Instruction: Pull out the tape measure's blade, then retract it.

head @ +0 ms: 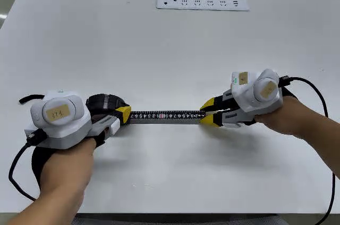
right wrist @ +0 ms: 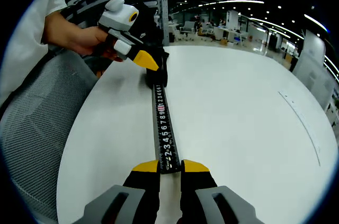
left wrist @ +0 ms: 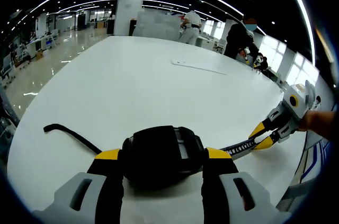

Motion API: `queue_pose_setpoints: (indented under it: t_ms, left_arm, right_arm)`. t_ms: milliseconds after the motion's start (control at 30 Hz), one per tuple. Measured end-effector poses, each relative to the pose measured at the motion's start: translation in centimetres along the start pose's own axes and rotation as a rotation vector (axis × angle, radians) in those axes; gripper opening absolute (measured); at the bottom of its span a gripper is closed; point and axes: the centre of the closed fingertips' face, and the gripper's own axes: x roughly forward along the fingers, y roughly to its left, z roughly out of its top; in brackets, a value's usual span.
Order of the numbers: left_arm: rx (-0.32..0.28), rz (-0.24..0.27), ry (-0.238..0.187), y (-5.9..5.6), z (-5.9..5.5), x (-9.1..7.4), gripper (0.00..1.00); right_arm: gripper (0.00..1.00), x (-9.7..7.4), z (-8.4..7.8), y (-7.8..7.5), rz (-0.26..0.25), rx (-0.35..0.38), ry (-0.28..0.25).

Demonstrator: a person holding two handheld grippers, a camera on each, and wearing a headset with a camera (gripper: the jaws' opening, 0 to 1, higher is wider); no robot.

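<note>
The tape measure (head: pixel 105 106), a black case, sits on the white bench (head: pixel 159 55) near its front edge, on the person's left side. The left tool (head: pixel 122 114) is clamped on it: in the left gripper view the two yellow-tipped jaws press against either side of the case, which bulges up between them. The blade (head: pixel 166 115) is drawn out of the case and lies flat along the bench, running straight across to the right with its printed numbers facing up. The right tool (head: pixel 208 112) is clamped on the blade's far end, jaws brought together on the tip; in the right gripper view the blade runs from between the yellow tips away to the case and the other tool. Each tool is held in one of the person's hands, low over the bench, and the two are well apart with the drawn blade between them. A black strap (head: pixel 29 98) lies on the bench just left of the left tool. A white power strip (head: pixel 202 3) rests well back on the bench, far from the tape measure. A grey mesh chair (right wrist: pixel 37 128) stands at the bench's edge in the right gripper view.
</note>
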Motion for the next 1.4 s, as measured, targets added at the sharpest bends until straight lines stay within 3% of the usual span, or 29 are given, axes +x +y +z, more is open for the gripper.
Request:
queue_pose_setpoints:
  t_ms: [1400]
  left_arm:
    - [-0.048,-0.014,0.000,0.0,0.0,0.0,0.55]
  right_arm:
    - [0.10,3.1,3.9,0.6,0.039,0.014,-0.066]
